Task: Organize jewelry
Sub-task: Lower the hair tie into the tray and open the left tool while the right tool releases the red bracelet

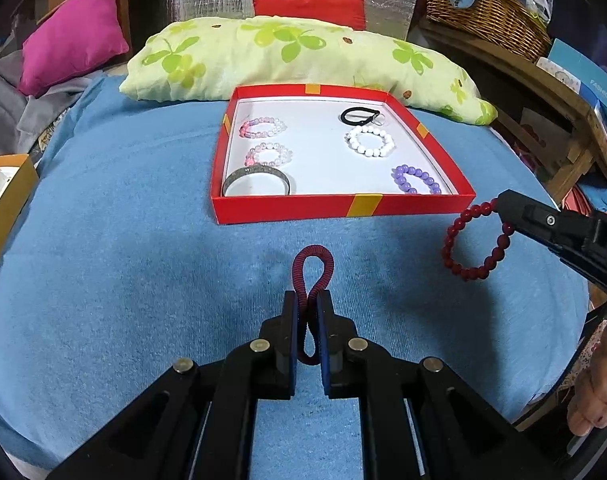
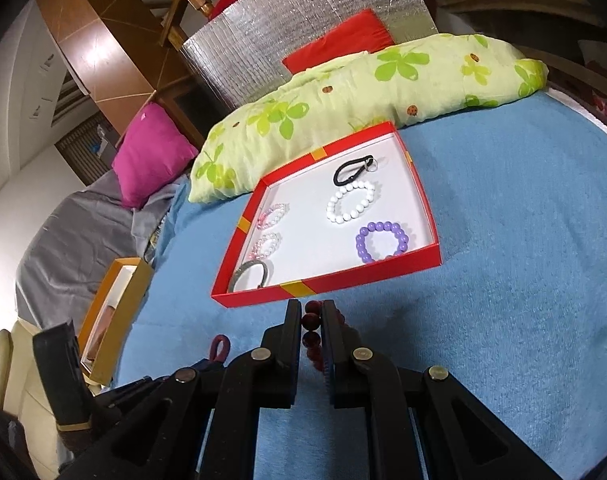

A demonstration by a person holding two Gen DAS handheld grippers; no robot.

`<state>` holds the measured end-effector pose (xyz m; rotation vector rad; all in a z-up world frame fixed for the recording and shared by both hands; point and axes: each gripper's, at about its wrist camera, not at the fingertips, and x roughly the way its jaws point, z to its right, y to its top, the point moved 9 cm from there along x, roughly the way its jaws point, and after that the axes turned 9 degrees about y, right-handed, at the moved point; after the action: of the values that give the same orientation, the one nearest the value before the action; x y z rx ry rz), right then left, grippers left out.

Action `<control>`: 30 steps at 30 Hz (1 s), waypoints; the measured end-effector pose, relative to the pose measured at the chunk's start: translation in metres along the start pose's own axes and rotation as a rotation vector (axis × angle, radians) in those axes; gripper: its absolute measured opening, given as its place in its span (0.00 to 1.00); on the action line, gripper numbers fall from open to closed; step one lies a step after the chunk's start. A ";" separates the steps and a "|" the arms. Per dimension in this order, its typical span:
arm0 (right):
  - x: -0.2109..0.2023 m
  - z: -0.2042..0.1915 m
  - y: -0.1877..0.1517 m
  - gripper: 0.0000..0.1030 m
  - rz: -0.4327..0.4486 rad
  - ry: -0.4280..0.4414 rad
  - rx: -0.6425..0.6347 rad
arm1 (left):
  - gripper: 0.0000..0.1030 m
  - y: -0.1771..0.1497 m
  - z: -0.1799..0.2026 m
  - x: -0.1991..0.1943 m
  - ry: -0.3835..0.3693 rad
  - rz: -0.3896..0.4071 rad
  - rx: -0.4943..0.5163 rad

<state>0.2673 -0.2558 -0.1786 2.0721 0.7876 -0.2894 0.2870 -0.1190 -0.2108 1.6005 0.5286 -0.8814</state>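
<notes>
A shallow red box (image 1: 287,209) (image 2: 343,280) sits on the blue cloth and holds several bracelets: white beads (image 1: 370,141) (image 2: 349,201), purple beads (image 1: 415,179) (image 2: 381,240), two pink ones (image 1: 263,127), a silver bangle (image 1: 257,180) and a black hair tie (image 1: 359,115). My left gripper (image 1: 307,300) is shut on a dark red and black hair tie (image 1: 313,264), held above the cloth in front of the box. My right gripper (image 2: 312,309) is shut on a dark red bead bracelet (image 1: 475,240) (image 2: 310,320), just right of the box's near corner.
A green floral pillow (image 1: 295,60) lies behind the box, with a red cushion (image 1: 309,10) and a magenta cushion (image 1: 73,50) beyond. An orange box (image 1: 5,196) (image 2: 115,312) stands at the left edge. A wicker basket (image 1: 487,8) and wooden shelf are at right.
</notes>
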 end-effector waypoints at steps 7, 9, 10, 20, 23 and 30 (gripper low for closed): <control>-0.001 -0.013 0.016 0.11 0.015 0.013 -0.028 | 0.09 0.015 -0.010 -0.005 -0.019 0.017 -0.024; 0.004 -0.017 0.022 0.11 0.010 0.021 -0.030 | 0.09 0.022 -0.013 -0.006 -0.038 0.016 -0.034; 0.007 -0.019 0.026 0.11 0.009 0.023 -0.033 | 0.09 0.027 -0.015 -0.006 -0.040 0.019 -0.036; 0.051 -0.029 0.076 0.11 0.028 0.081 0.012 | 0.09 0.110 -0.017 0.010 -0.070 0.062 -0.018; 0.067 -0.019 0.079 0.11 0.025 0.103 0.056 | 0.09 0.131 -0.011 0.028 -0.089 0.067 -0.011; 0.102 0.013 0.066 0.11 -0.038 0.131 0.200 | 0.09 0.146 -0.001 0.076 -0.082 0.006 0.007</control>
<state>0.3886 -0.2503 -0.1909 2.2842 0.9092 -0.2650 0.4425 -0.1603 -0.1786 1.5646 0.4636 -0.9414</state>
